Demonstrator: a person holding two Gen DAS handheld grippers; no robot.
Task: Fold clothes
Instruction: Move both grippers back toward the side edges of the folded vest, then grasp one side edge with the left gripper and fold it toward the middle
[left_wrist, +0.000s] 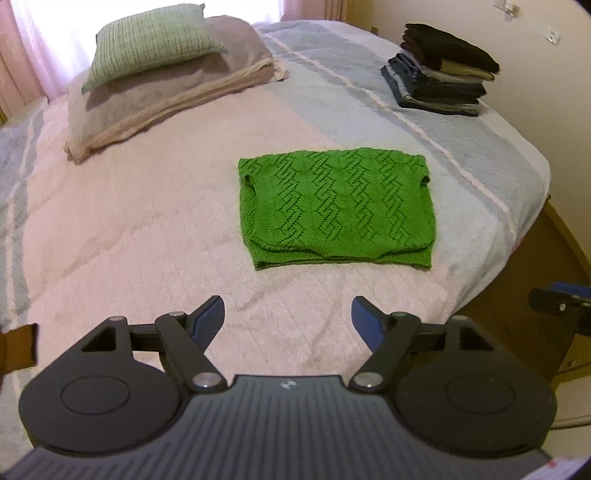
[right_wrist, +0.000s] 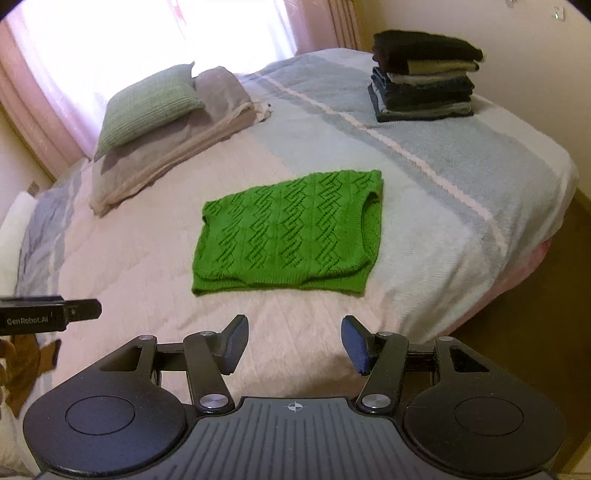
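Both our claws, left (left_wrist: 288, 317) and right (right_wrist: 293, 341), hang released and empty above the bed (left_wrist: 129, 221). The green knit (left_wrist: 336, 210) lies folded mid-bed, well apart from both. If we pinch only its top layer, we judge the loose knit could slide and undo the fold. Its underside is hidden, as are the lower items in the far stack (left_wrist: 439, 66).

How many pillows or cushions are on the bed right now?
1: a green cushion lying on the folded beige blanket at the bed's far left. Others may be hidden beneath that blanket.
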